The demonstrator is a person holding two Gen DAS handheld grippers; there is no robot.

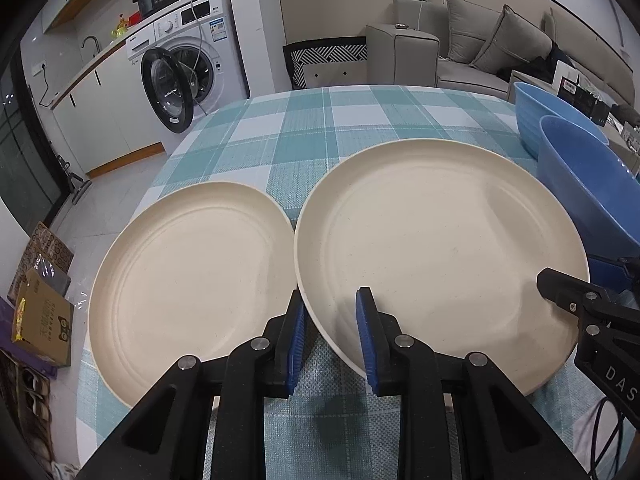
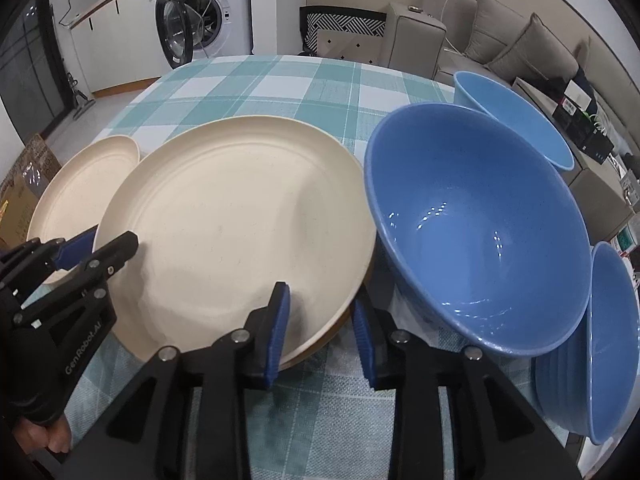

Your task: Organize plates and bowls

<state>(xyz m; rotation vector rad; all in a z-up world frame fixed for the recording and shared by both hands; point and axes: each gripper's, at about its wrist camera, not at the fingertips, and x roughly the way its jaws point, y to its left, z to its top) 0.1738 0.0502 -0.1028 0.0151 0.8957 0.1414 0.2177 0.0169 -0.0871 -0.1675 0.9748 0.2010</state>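
A large cream plate (image 1: 440, 232) (image 2: 240, 216) sits tilted over the checked tablecloth (image 1: 304, 136). My left gripper (image 1: 331, 294) (image 2: 106, 242) is shut on the plate's near-left rim. My right gripper (image 2: 320, 298) straddles its near-right rim with its jaws slightly apart, and the pads do not clearly press on it. Only one of the right gripper's fingers (image 1: 560, 286) shows in the left wrist view. A smaller cream plate (image 1: 192, 280) (image 2: 84, 192) lies flat to the left. A big blue bowl (image 2: 480, 232) (image 1: 580, 188) stands just right of the large plate.
Two more blue bowls stand on the right, one further back (image 2: 516, 120) (image 1: 540, 120) and one near the right edge (image 2: 612, 340). Beyond the table are a washing machine (image 1: 180, 76) with its door open and a grey sofa (image 1: 500, 52). Boxes (image 1: 40, 312) lie on the floor at left.
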